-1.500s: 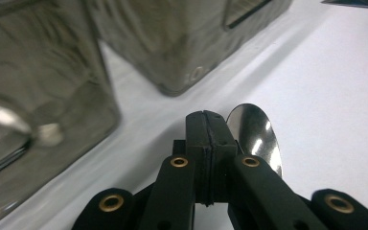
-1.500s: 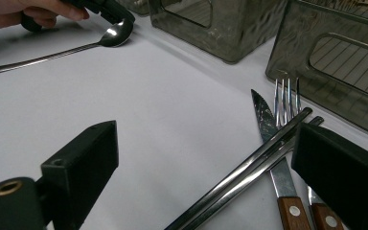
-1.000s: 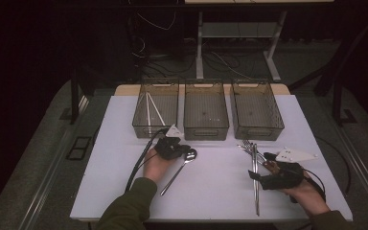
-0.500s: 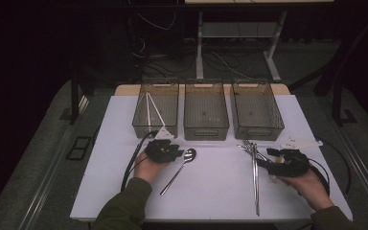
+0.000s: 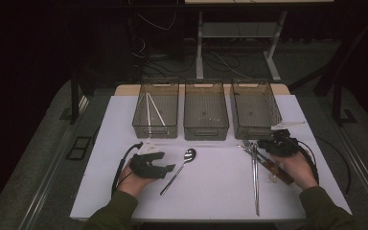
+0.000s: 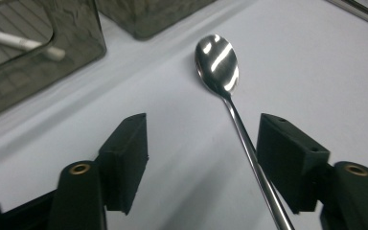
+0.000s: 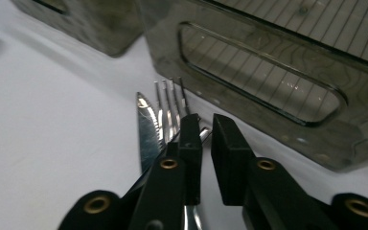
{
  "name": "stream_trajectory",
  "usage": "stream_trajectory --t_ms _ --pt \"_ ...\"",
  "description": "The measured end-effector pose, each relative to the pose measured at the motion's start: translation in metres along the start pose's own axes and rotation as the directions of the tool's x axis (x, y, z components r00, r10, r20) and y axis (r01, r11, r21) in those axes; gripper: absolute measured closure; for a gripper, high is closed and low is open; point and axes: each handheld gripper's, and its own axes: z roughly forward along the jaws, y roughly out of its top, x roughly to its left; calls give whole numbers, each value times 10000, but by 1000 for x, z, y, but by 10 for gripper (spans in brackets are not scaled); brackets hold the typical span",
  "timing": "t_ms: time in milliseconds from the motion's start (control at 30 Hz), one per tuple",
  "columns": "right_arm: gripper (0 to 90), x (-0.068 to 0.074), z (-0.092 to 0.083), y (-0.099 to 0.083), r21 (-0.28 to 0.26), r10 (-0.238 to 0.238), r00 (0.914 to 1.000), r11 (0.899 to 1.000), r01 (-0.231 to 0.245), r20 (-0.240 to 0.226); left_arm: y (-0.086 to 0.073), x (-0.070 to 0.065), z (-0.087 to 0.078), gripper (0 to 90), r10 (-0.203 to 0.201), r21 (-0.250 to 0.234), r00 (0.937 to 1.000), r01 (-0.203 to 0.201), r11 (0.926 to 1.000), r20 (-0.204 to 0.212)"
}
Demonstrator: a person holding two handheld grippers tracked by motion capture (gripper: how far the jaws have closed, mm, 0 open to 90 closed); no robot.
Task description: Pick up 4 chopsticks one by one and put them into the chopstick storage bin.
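Note:
A steel spoon (image 5: 182, 165) lies on the white table (image 5: 211, 196), its bowl (image 6: 216, 62) toward the bins. My left gripper (image 5: 170, 168) sits left of it. Its jaws (image 6: 203, 124) have just been opening and stand open astride the handle, the pads not pressing. My right gripper (image 5: 261, 143) is at the cutlery pile (image 5: 249, 147) before the right bin. Its jaws (image 7: 203, 122) have just been closing to a narrow slit over the neck of a fork (image 7: 170, 108), with a sliver of metal in the slit. A knife tip (image 7: 146, 124) lies beside it.
Three dark clear bins stand in a row: the left bin (image 5: 155, 128) holds white sticks (image 5: 148, 108), then the middle bin (image 5: 206, 130) and the right bin (image 5: 256, 130). A long knife (image 5: 256, 187) and a brown-handled piece (image 5: 279, 173) lie by the right hand.
The left gripper came back from the left bin toward the person and opened beside the spoon. The right gripper moved away from the person to the cutlery pile and closed.

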Motion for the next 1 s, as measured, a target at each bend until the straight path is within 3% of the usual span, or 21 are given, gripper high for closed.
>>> stream_trajectory --t_ms 200,400,733,1000 --pt "896 -5 16 2 485 79 9994 9988 -94 326 -16 -3 -12 276 -172 19 9997 172 9999 182" --pt "900 -3 21 2 596 27 10000 9982 -33 92 -21 -3 -19 266 -172 114 9997 170 9998 179" --pt "900 7 22 3 640 -460 9985 9968 479 -310 -21 -3 -18 265 -262 68 9995 261 9996 158" --pt "900 13 23 4 641 -543 9969 9963 579 -575 -21 -2 -18 261 -223 103 9996 221 9997 166"
